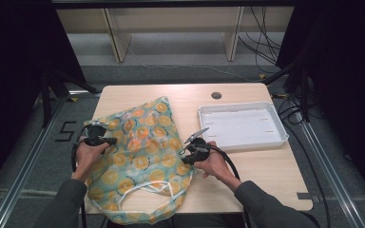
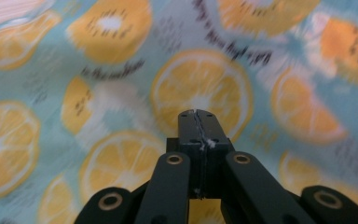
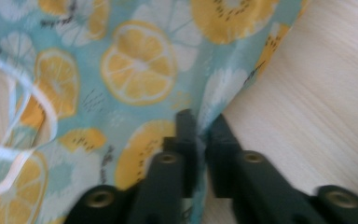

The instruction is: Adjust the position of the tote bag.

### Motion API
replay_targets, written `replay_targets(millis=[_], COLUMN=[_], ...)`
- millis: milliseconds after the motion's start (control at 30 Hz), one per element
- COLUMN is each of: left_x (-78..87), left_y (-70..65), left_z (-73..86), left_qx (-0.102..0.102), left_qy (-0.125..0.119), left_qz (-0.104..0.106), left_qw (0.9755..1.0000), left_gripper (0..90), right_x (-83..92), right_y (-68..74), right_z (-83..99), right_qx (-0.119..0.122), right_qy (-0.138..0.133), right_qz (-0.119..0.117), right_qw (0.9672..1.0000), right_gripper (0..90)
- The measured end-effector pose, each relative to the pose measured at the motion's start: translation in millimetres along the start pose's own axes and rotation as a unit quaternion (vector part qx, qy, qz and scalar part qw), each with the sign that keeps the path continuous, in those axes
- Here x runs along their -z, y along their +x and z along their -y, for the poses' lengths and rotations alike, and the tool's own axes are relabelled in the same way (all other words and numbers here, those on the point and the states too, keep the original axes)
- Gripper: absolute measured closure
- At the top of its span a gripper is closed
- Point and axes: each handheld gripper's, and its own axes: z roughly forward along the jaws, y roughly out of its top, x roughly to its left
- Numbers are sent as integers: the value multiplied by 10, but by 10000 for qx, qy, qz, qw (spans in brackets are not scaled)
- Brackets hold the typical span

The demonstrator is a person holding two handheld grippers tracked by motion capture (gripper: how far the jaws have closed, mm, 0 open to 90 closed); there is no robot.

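Spread across the left half of the table: a teal fabric bag printed with orange and lemon slices, reaching from near the far middle down past the near edge, where its pale handles hang over. Seen up close in the left gripper view as blurred citrus print, and in the right gripper view as the bag's right edge against bare wood. Left gripper at the bag's left edge, jaws pressed fully together in its own view, nothing visible between them, cloth just beyond the tips. Right gripper at the bag's right edge, jaws nearly closed, pinching a fold of the fabric between them. Toward the far right corner, well apart from the bag: a white tray, lying flat.
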Motion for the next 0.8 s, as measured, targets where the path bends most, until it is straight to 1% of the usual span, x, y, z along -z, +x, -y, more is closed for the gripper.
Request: replay_targets(millis=[33,100,133,167,200,233,267,300,333,400,433,533,633,667,733,767,800], left_x=[-41,-140,-178,-218,-247,-274,-303,-327,-356,-416,-447,-546,-624,-639,-667,-667,-666], left_y=[-25,-79,-91,-126,-157,-184,-220,-246,-272,-323,-349,-457,-576,-612,-666,-672,-675], left_z=[-34,-103,-141,-177,-219,-261,-306,-352,-397,-482,-521,-617,-704,-730,-761,-769,-773], left_qx=[-10,-42,-94,11,-17,-95,-131,-141,-93,-126,-163,-222,-395,-475,-487,-560,-550], left_qy=[44,45,53,-37,-17,4,-11,-17,-64,-57,-14,9,86,111,72,111,121], left_qz=[21,20,41,93,76,60,56,76,100,93,97,111,140,82,84,73,79], left_qw=[10000,10000,9999,9999,10000,9999,9999,9999,9999,9999,9998,9997,9991,9988,9988,9983,9984], left_gripper=[896,896,896,896,896,896,896,895,895,896,895,895,895,895,895,895,895], right_x=[0,4,19,43,68,92,121,151,176,220,243,303,346,359,385,389,393], right_y=[0,24,41,54,64,75,71,75,62,26,16,-12,-16,-19,-28,-36,-46], right_z=[0,5,9,14,21,32,44,61,76,110,130,192,264,285,312,319,323], right_qx=[0,97,137,204,258,245,317,285,304,303,233,197,190,203,185,177,165], right_qy=[0,73,71,53,33,19,-10,-29,-34,-60,-31,-80,-72,-74,-65,-72,-99], right_qz=[0,5,-6,39,16,3,14,22,32,81,96,84,119,89,113,136,122], right_qw=[10000,9999,9999,9998,9997,9997,9995,9996,9995,9995,9997,9997,9997,9997,9997,9997,9997], right_gripper=[900,900,900,900,900,900,900,900,900,900,900,900,900,900,900,900,900])
